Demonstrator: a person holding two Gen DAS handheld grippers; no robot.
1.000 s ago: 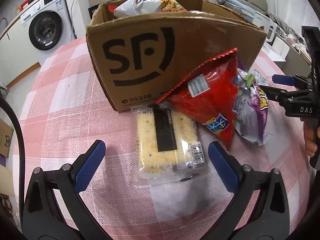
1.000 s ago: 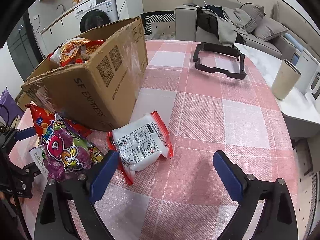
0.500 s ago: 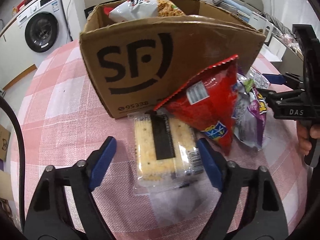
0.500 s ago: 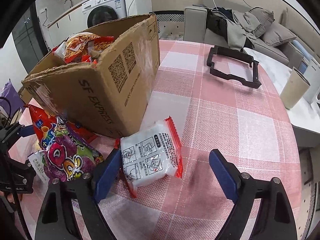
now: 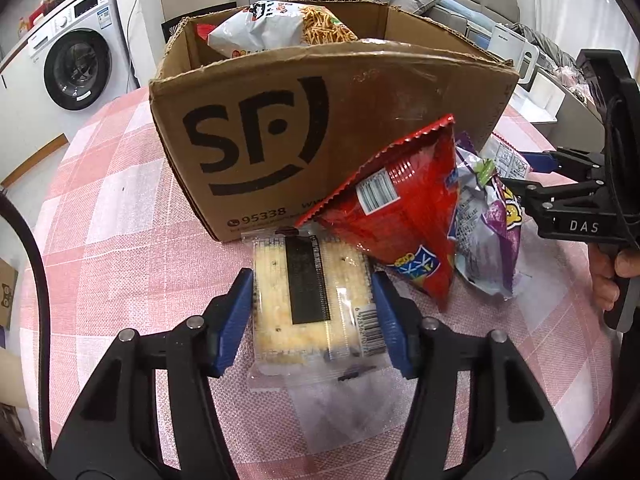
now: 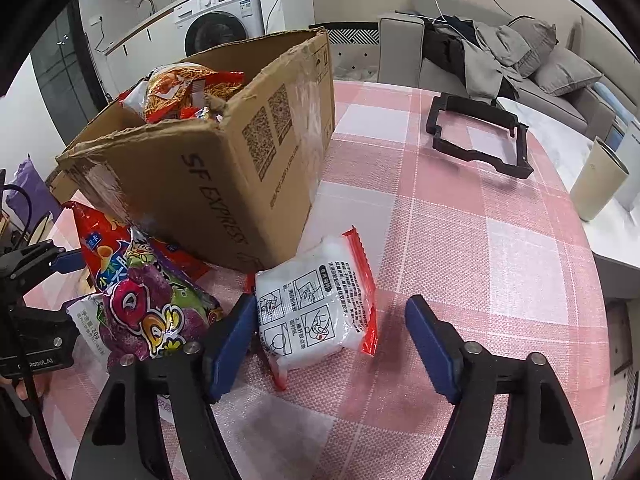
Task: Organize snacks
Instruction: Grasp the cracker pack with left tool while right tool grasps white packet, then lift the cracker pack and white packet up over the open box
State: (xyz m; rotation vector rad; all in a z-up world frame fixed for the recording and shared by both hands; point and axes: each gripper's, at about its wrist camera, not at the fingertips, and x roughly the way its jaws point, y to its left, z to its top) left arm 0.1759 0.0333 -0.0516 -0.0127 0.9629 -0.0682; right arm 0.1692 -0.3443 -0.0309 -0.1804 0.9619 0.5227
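A clear cracker packet (image 5: pixel 308 300) lies flat on the pink checked cloth in front of the cardboard box (image 5: pixel 280 120). My left gripper (image 5: pixel 314 316) straddles it with its jaws closing, and both blue pads touch the wrapper's long sides. A red bag (image 5: pixel 400 208) and a purple bag (image 5: pixel 488 240) lean on the box to its right. In the right wrist view, a white packet with red ends (image 6: pixel 316 308) sits between the closing jaws of my right gripper (image 6: pixel 332 340). The left pad is at the packet's edge and the right pad stands clear of it.
The box (image 6: pixel 200 168) holds several snack bags. A black frame (image 6: pixel 476 140) lies farther back on the table (image 6: pixel 500 264), and a beige cup (image 6: pixel 596 184) stands on a side surface to the right. Beyond are a washing machine (image 5: pixel 76 68) and a sofa (image 6: pixel 520 52).
Both pairs of jaws have narrowed from wide open. The left pads came in against the cracker packet. The right jaws closed partway around the white packet, and both grippers edged nearer.
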